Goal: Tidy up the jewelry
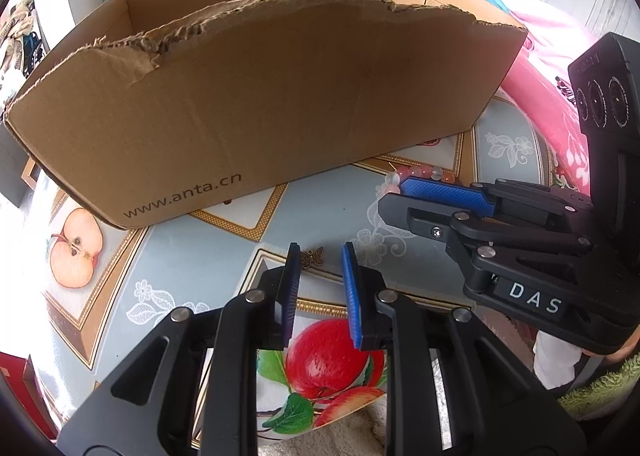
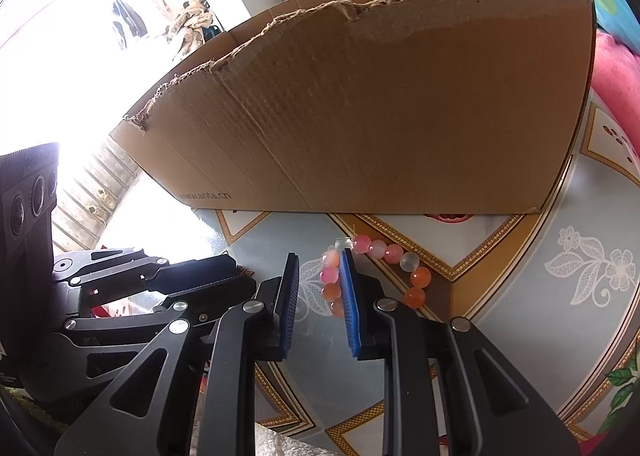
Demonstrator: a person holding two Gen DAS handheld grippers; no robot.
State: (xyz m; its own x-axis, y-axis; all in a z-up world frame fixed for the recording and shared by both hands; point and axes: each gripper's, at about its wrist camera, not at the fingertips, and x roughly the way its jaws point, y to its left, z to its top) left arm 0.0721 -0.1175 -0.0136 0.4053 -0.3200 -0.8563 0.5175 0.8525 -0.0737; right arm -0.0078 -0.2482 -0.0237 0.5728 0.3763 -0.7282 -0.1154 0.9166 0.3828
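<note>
Brown cardboard box (image 1: 260, 95), rim torn, stands at twelve o'clock on a fruit-printed tablecloth (image 1: 192, 248). Left gripper (image 1: 318, 256) narrow, empty, a small butterfly charm (image 1: 312, 257) just beyond its tips. Right gripper (image 2: 319, 262) narrow, empty; bead bracelet (image 2: 394, 256) lies at one o'clock. Pink bedding (image 1: 536, 87) behind.

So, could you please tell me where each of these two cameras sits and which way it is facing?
Left wrist: on the left gripper, looking down along its fingers at a butterfly charm on the tablecloth; the right gripper shows at right.
Right wrist: on the right gripper, looking down at a bead bracelet; the left gripper shows at left.
Shared: the torn cardboard box, the tablecloth, both grippers.
</note>
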